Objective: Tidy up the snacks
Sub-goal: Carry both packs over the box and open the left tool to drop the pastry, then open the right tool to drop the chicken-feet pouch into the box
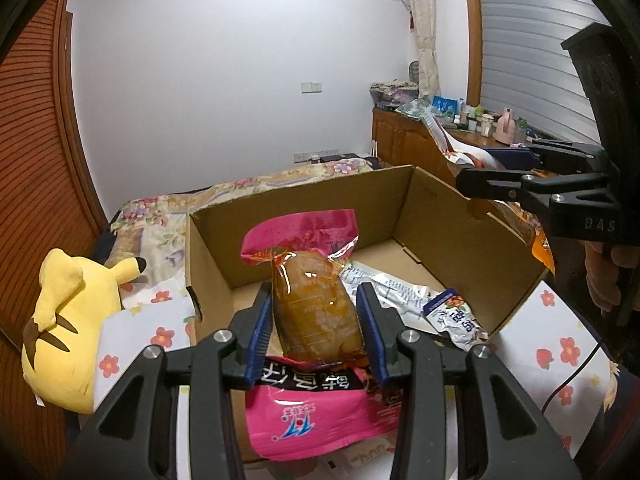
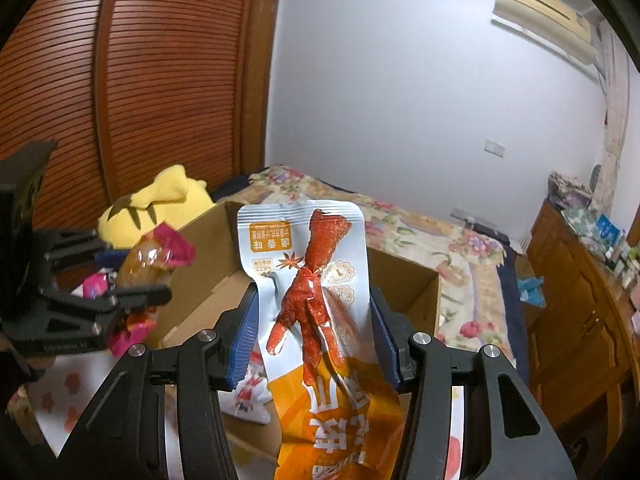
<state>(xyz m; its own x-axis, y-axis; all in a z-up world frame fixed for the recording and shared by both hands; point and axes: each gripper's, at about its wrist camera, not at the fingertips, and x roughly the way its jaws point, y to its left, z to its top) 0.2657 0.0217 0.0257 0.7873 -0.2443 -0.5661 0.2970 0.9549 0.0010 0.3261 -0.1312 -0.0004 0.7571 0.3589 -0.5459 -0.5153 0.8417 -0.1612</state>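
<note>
My left gripper is shut on a pink snack pack with brown meat showing through its clear window, held just above the near end of an open cardboard box. My right gripper is shut on a white and orange chicken-foot pack, held upright over the box. In the left wrist view the right gripper hangs over the box's right wall. In the right wrist view the left gripper and pink pack are at the left.
Inside the box lie a crumpled silver pack and a small white pack. The box sits on a floral bed sheet. A yellow plush toy lies left of the box. A wooden cabinet with clutter stands on the right.
</note>
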